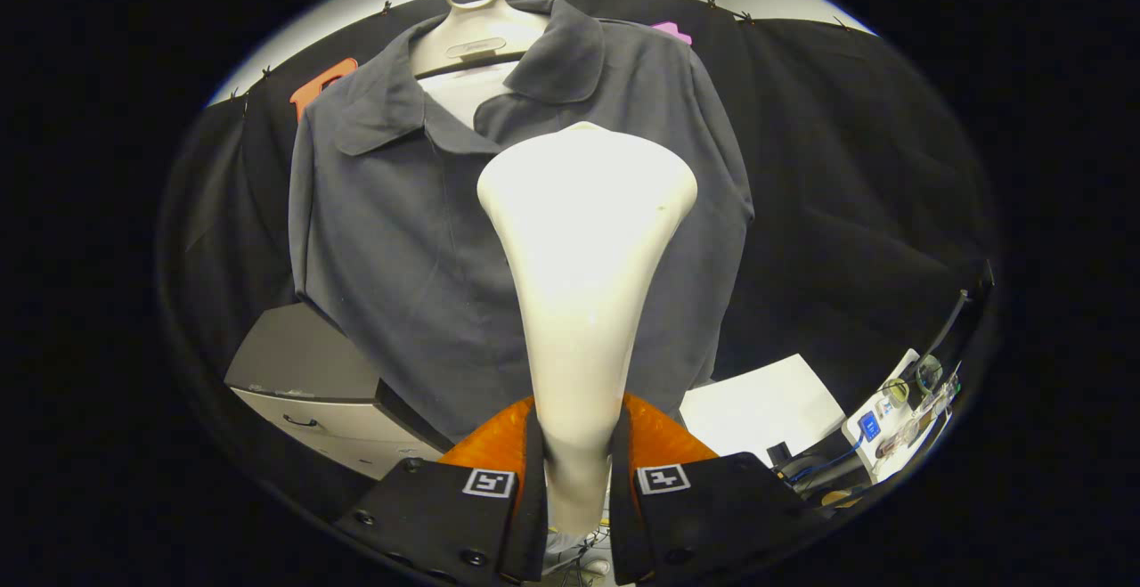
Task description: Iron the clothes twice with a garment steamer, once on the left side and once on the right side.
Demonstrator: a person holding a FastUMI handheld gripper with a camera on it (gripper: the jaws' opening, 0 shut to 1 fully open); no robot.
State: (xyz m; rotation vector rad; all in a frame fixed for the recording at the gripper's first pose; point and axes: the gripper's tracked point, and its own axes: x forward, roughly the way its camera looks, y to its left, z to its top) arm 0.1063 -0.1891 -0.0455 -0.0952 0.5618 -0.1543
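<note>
Both fingers of the gripper (577, 480) press on the narrow handle of the white garment steamer (583, 284), whose long axis runs straight ahead, its wide head raised toward the dark grey collared shirt (401, 240). That shirt hangs upright on a white hanger (476, 30) just beyond the head, which sits right of the placket; contact cannot be told. Below stands a grey drawer cabinet (312, 382).

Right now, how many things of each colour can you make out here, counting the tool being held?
Grey: 2, the shirt and the cabinet
White: 3, the garment steamer clamped between the fingers of the gripper, the hanger, the board
Total: 5
</note>
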